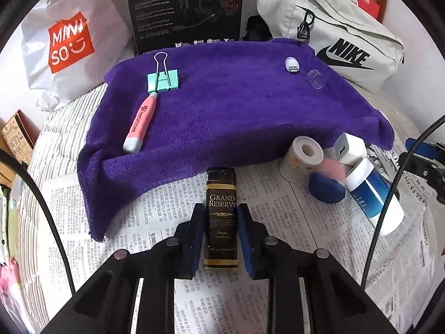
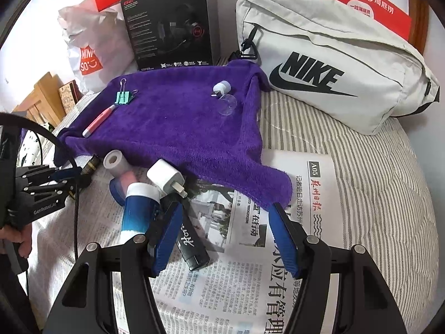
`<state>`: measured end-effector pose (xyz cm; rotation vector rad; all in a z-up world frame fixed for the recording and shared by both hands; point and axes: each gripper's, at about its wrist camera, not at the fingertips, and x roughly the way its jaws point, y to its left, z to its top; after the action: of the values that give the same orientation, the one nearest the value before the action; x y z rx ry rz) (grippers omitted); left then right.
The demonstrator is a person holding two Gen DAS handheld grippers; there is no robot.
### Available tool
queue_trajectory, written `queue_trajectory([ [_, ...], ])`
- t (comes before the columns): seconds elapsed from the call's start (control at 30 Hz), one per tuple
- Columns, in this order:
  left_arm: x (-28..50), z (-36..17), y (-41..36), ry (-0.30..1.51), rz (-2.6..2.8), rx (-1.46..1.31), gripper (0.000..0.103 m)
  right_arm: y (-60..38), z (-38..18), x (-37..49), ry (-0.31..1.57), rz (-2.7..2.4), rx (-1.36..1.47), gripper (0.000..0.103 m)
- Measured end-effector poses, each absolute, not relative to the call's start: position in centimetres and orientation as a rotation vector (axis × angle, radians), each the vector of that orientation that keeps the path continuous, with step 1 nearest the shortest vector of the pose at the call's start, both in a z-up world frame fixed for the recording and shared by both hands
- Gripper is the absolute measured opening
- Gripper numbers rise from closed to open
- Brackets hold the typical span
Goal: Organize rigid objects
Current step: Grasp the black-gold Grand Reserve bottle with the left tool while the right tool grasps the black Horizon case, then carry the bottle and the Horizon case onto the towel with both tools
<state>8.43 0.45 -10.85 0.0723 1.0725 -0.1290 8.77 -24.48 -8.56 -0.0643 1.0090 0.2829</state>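
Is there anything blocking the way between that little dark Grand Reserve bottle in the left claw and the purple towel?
Nothing visible does. The left gripper is shut on the Grand Reserve bottle, and only bare newspaper lies between it and the purple towel. The pink pen and the green binder clip sit off to the left.

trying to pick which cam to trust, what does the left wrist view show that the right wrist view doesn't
Only the left wrist view shows the Grand Reserve label on the dark bottle held between the left gripper pads. Only the right wrist view shows the open right gripper and a black tube on the newspaper beside its left finger. Both show the purple towel, green binder clip, pink pen and white charger.
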Motion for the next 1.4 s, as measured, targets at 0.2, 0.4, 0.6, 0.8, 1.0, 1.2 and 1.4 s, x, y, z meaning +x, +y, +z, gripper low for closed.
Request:
queue_trajectory([
  [0.2, 8.3, -10.8, 0.5, 1.071, -0.133, 0.064, 0.023, -23.6, -9.2, 7.7, 1.019, 0.346, -0.097, 0.064],
  [0.4, 8.3, -10.9, 0.6, 1.071, -0.132, 0.059, 0.023, -22.2, -10.9, 7.5, 1.057, 0.416, -0.135, 0.057],
  [0.6, 8.2, -11.0, 0.4, 1.066, -0.127, 0.065, 0.023, -20.5, -12.1, 7.3, 1.038, 0.453, -0.229, 0.034],
  [0.8, 7.9, -11.0, 0.8, 1.049, -0.134, 0.051, 0.023, -20.9, -12.2, 7.7, 1.029, 0.491, -0.184, 0.030],
  [1.0, 7.6, -10.9, 0.9, 1.055, -0.154, 0.045, 0.023, -20.3, -11.9, 7.4, 1.039, 0.477, -0.262, 0.024],
  [1.2, 7.5, -10.9, 0.7, 1.048, -0.150, 0.046, 0.023, -19.8, -11.8, 6.9, 1.067, 0.471, -0.304, 0.023],
  [1.4, 7.5, -10.9, 1.1, 1.058, -0.171, 0.023, 0.023, -19.1, -11.7, 7.3, 1.076, 0.480, -0.340, 0.022],
])
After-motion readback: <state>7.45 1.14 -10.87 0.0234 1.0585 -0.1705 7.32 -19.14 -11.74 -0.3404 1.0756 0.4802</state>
